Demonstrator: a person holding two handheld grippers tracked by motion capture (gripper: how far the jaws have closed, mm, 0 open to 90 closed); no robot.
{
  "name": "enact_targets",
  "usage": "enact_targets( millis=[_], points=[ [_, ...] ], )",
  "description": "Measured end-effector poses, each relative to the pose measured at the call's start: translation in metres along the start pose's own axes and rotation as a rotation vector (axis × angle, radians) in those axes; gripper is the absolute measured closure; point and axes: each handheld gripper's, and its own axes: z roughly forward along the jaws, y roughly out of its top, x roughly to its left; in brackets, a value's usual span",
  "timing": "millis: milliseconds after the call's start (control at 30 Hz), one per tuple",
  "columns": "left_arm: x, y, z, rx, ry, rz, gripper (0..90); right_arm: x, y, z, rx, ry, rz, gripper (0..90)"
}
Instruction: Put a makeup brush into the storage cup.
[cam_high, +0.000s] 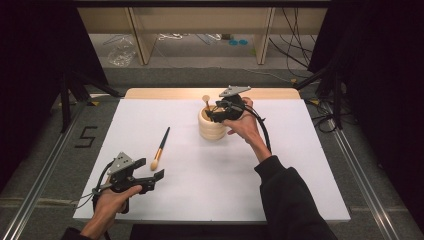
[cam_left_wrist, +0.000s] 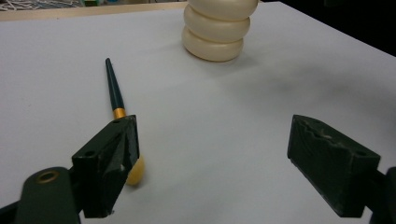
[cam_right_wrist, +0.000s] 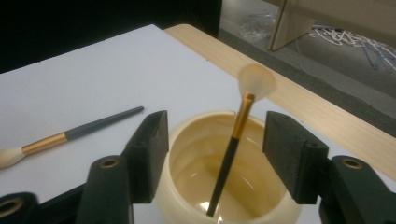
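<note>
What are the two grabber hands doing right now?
Left gripper: open, holding nothing.
Right gripper: open over the cream ribbed holder; the gold-and-black brush with pale bristles stands between its jaws, untouched.

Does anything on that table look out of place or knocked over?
Nothing is spilled or broken. One brush stands leaning, bristles up, in the cream holder, between the right tool's open jaws. The other brush lies flat on the white table, outside the holder.

Left hand-held gripper (cam_high: 150, 178) rests low with jaws wide; right hand-held gripper (cam_high: 214, 113) angles down, jaws parted
</note>
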Motion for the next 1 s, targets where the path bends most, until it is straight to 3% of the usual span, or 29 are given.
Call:
enact_targets(
  millis=[367, 733, 1000],
  points=[
    [0.004, 0.001, 0.000, -0.003, 0.005, -0.001, 16.3, 0.003, -0.011, -0.031, -0.003, -0.041, -0.014, 28.1],
    [0.010, 0.001, -0.001, 0.008, 0.028, -0.001, 16.4, 0.006, -0.024, -0.065, -0.037, -0.048, 0.009, 25.5],
    [0.010, 0.001, -0.001, 0.009, 0.026, -0.003, 16.4, 0.008, -0.036, -0.075, -0.042, -0.050, 0.031, 25.8]
  ],
)
